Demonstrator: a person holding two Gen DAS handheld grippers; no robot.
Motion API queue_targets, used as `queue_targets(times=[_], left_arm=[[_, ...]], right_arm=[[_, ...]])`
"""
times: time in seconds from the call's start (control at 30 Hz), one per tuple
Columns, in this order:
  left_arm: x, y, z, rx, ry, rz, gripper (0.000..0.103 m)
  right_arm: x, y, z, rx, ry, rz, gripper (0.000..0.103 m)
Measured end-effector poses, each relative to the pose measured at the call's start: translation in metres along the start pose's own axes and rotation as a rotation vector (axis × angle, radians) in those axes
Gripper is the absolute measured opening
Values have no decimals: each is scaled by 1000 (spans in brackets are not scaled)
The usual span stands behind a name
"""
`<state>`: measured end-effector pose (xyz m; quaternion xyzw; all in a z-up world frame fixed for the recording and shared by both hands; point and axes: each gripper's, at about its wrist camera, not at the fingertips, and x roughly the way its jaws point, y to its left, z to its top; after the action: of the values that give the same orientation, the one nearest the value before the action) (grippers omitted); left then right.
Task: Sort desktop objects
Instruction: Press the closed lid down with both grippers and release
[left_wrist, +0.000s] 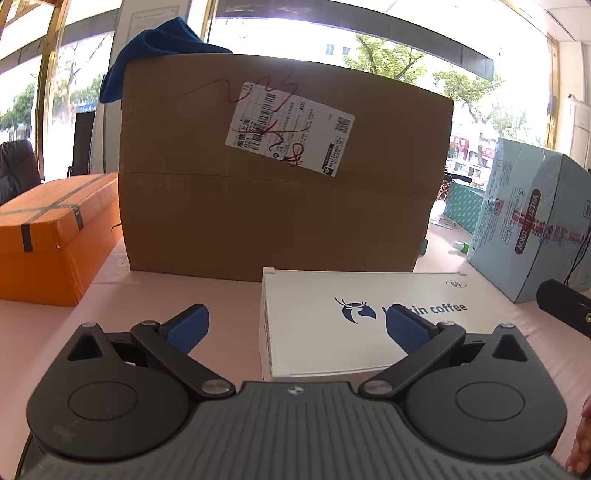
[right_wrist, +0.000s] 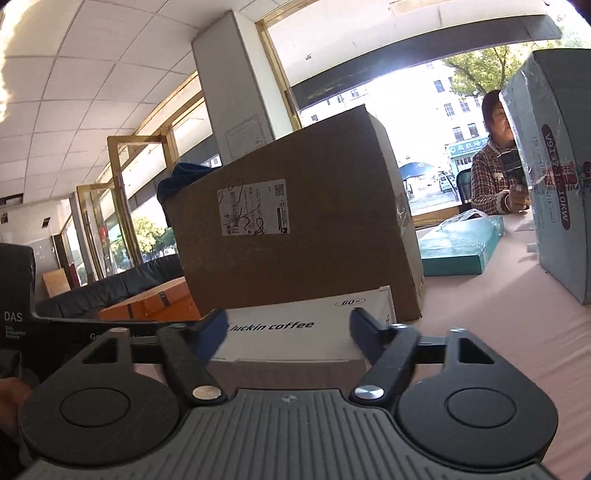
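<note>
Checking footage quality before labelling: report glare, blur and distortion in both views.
Left wrist view: the windows behind the cardboard box are blown out white, leaving its face backlit; fisheye bends its edges; the white coffee box is sharp. Right wrist view: the same window glare; the left finger of the right gripper is smeared by motion blur; the ceiling lines curve.

Looked forward low over the table (left_wrist: 229, 295), close to the white box (left_wrist: 354, 325); shared it and the carton (right_wrist: 295, 229).
</note>
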<state>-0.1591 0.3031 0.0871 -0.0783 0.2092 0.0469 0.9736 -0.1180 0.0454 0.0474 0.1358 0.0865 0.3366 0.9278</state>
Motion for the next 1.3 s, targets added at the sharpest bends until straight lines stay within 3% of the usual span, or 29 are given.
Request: queue_targets(times=[0.1, 0.2, 0.33, 0.37, 0.47, 0.63, 0.77, 1.0, 1.3], left_arm=[[3, 9, 3, -37, 62, 20, 103], [10, 16, 2, -60, 121, 31, 103], [13, 23, 2, -116, 169, -10, 103], [13, 24, 2, -123, 179, -19, 103], [17, 25, 2, -164, 229, -71, 103], [31, 21, -7, -245, 347, -227, 102], [22, 13, -6, -204, 296, -190, 96], [12, 7, 2, -117, 223, -97, 84], [23, 27, 10, -121, 190, -60, 84]], right_arm=[[-6, -6, 14, 58, -7, -43, 98], [3, -24, 21, 184, 110, -100, 98], [11, -51, 18, 395, 245, -79, 94], [11, -56, 16, 430, 270, -76, 89], [10, -56, 15, 438, 295, -74, 74], [13, -39, 16, 382, 331, -66, 59], [15, -27, 14, 308, 332, -113, 50], [20, -20, 12, 271, 322, -106, 49], [48, -8, 11, 203, 304, -103, 46]])
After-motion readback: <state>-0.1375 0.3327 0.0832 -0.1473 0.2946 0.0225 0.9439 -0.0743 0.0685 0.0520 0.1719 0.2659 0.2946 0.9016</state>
